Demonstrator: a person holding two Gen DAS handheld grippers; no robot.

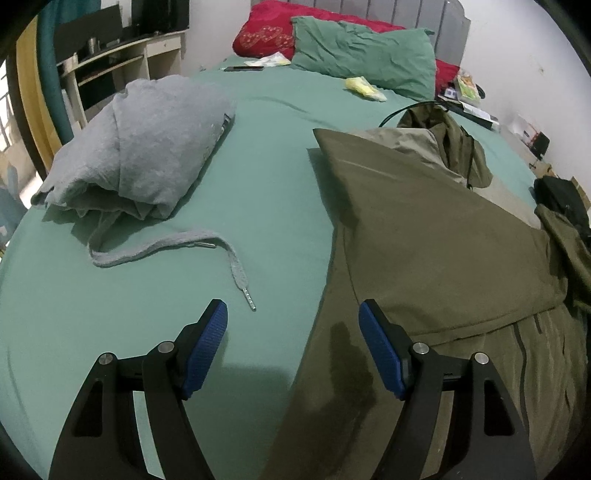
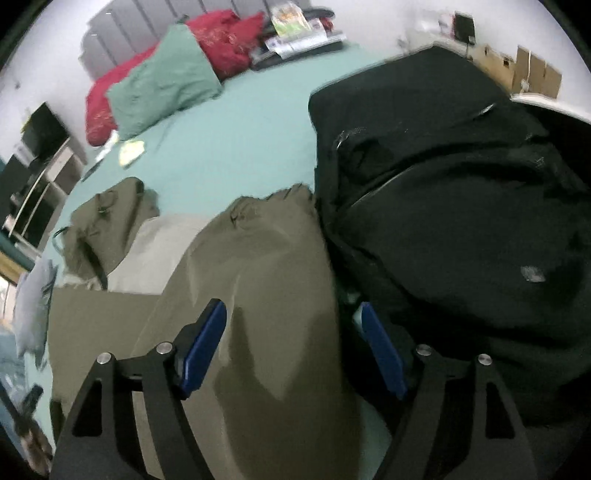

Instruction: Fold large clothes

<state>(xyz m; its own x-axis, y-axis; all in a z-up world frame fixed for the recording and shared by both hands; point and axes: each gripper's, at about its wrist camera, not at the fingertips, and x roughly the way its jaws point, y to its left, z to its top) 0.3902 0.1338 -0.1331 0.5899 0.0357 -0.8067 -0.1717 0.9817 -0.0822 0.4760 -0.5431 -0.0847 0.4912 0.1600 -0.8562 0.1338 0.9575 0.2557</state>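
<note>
— Right, where do the tools stand?

— Left tool is spread wide with nothing between its blue pads, hanging over the left edge of the olive jacket. Right tool is spread too, its pads clear of the cloth, over the jacket's other side.

— And the jacket itself?

— Laid out on the bed, which has a green sheet. One olive panel is folded over the body, with a paler lining showing beyond it and the bunched hood past that.

— What lies around the jacket?

— To its left, well apart, a folded grey hoodie with its drawstring trailing across the sheet. Against its right side, touching, a black garment in a heap. Beyond the jacket, at the headboard end, a green pillow leans on a red one.
</note>
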